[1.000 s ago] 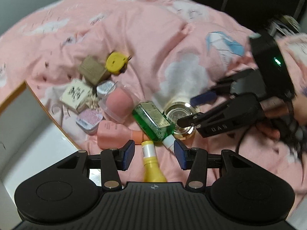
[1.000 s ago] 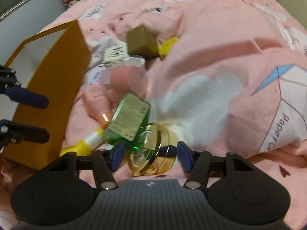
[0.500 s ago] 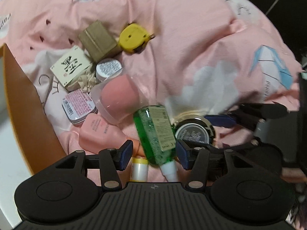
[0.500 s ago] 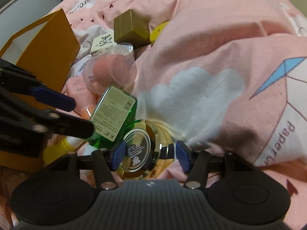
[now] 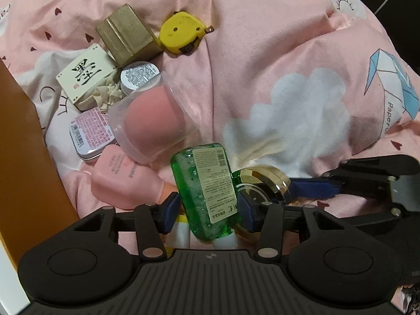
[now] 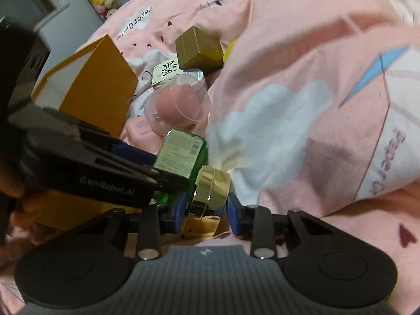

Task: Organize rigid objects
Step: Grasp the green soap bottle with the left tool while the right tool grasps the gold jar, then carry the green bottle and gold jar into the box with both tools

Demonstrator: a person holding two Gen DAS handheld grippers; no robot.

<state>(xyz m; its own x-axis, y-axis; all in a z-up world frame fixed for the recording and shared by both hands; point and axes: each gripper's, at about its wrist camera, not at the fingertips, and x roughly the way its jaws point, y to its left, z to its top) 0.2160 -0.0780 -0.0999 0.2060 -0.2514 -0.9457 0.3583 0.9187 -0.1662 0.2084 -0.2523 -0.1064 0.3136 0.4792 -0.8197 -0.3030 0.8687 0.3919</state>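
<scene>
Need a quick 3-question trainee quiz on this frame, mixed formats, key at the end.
1. True or false: the left gripper has the green bottle between its jaws.
2. Multiple choice: what sits between the right gripper's jaws? A) yellow tape measure B) gold jar C) pink tin
3. Fill in: the gold box lies right beside the yellow ____.

Key
1. True. The jaws have just been closing around the bottle.
2. B. The gold jar is tilted on edge, and the jaws have just been closing on it.
3. Tape measure.
</scene>
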